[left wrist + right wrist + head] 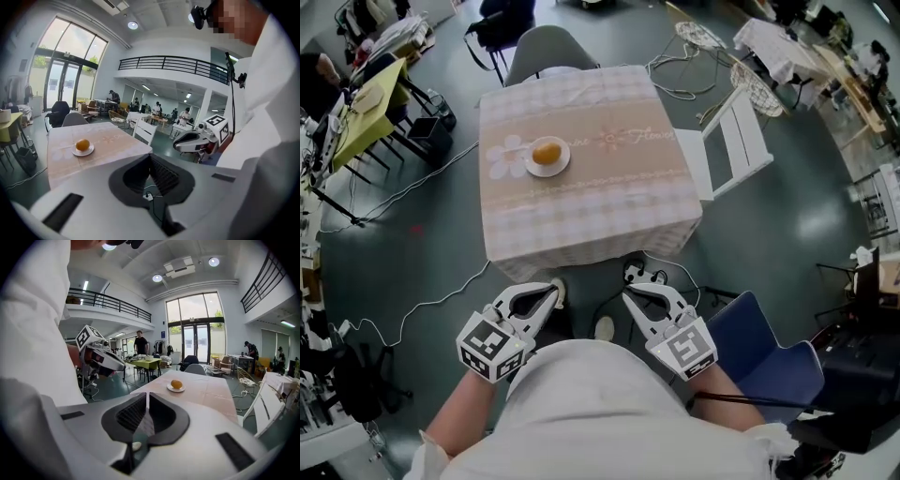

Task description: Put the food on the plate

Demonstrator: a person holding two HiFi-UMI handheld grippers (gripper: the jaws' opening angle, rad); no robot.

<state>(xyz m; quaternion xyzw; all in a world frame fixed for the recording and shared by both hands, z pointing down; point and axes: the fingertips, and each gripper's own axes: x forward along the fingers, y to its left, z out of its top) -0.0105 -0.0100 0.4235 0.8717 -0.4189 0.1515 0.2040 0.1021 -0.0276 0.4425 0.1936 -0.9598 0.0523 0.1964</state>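
light: bright, from windows (pixel 199 324) | edges: fisheye-bent, dark | focus: sharp

shirt (pixel 581 403): white | left tool (pixel 551 294), right tool (pixel 630 296): white | marker cubes (pixel 492 347): black-white

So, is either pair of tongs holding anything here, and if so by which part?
Nothing is held. The left tongs and the right tongs are closed on empty air, short of the table; the round orange food sits on the plate.

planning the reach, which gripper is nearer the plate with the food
Left, slightly. Both are held short of the table, near the person's body; the left gripper lines up almost straight with the plate, the right gripper is offset to its right.
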